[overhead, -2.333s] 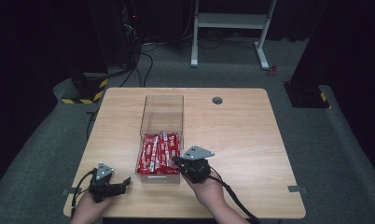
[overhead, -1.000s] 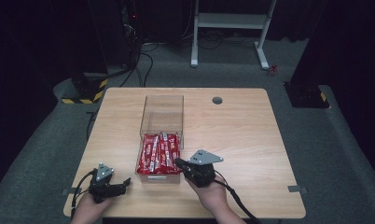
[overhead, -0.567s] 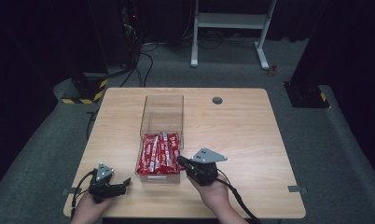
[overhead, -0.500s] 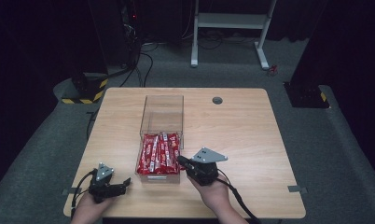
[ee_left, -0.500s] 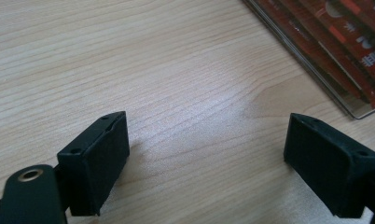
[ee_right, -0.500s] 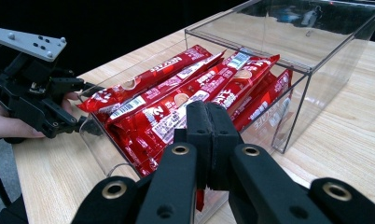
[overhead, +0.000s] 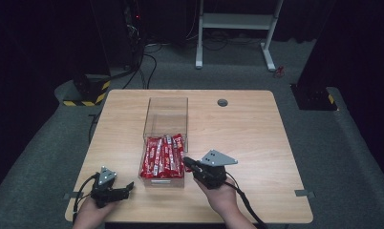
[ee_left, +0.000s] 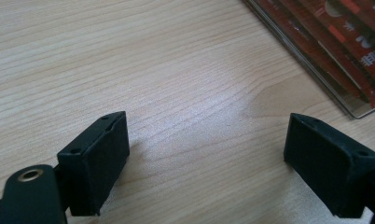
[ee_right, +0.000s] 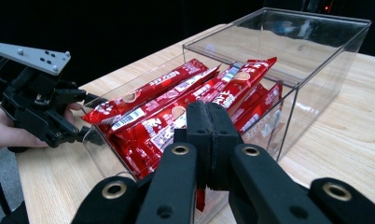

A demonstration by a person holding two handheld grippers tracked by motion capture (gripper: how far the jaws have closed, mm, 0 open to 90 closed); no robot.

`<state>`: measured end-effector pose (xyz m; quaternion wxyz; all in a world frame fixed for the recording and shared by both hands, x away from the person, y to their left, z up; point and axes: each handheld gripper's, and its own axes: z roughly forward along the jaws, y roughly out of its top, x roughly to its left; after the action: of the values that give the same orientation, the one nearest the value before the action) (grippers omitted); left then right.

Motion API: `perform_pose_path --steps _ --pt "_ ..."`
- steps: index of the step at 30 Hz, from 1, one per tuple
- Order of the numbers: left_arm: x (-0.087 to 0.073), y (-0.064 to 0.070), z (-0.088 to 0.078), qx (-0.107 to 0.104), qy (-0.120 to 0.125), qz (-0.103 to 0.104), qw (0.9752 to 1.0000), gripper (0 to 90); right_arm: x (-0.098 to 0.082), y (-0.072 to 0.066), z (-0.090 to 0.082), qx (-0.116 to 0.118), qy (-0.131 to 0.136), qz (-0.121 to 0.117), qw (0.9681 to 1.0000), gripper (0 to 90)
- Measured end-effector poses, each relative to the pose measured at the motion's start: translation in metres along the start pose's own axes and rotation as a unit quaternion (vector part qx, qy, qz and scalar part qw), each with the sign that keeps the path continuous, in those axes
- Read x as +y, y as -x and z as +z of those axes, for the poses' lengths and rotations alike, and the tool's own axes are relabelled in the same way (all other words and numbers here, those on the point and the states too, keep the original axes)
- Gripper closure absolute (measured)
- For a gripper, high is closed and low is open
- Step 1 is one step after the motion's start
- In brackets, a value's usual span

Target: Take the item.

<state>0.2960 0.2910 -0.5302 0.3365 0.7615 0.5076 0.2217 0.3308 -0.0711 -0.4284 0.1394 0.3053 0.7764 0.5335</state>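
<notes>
A clear plastic box [overhead: 165, 100] stands mid-table, its near half packed with red candy bars [overhead: 162, 155]. My right gripper [overhead: 188, 164] sits at the box's near right corner, jaws pressed together. In the right gripper view a sliver of red wrapper [ee_right: 199, 201] shows pinched below the shut right gripper [ee_right: 207, 108], with the candy bars [ee_right: 176, 100] in the box [ee_right: 316, 74] just beyond. My left gripper [overhead: 129, 187] rests low on the wood left of the box, jaws wide apart. Bare table lies between the jaws of the left gripper [ee_left: 206, 120], and candy bars [ee_left: 358, 44] show at the upper right.
The wooden table [overhead: 247, 129] has a small round cable hole [overhead: 222, 102] at the back. The far half of the box holds nothing. A white metal frame [overhead: 238, 21] and cables stand on the floor behind the table. The left gripper [ee_right: 88, 119] also shows across the box.
My right gripper has drawn slightly to the right, away from the box's near corner. The left gripper and the box have stayed put.
</notes>
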Motion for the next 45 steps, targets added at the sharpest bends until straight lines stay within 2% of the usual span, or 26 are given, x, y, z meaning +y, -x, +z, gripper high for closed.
perform_pose_path --steps 7,29,45 --pt "0.000 0.000 0.000 0.000 0.000 0.000 1.0000 14.4 0.004 0.003 -0.007 -0.004 0.016 -0.004 0.9999 90.0" --pt "0.000 0.000 0.000 0.000 0.000 0.000 1.0000 14.4 0.010 0.015 -0.022 -0.026 0.035 -0.001 0.9991 90.0" --pt "0.000 0.000 0.000 0.000 0.000 0.000 1.0000 14.4 0.003 0.042 -0.026 -0.064 0.032 0.019 0.9973 90.0"
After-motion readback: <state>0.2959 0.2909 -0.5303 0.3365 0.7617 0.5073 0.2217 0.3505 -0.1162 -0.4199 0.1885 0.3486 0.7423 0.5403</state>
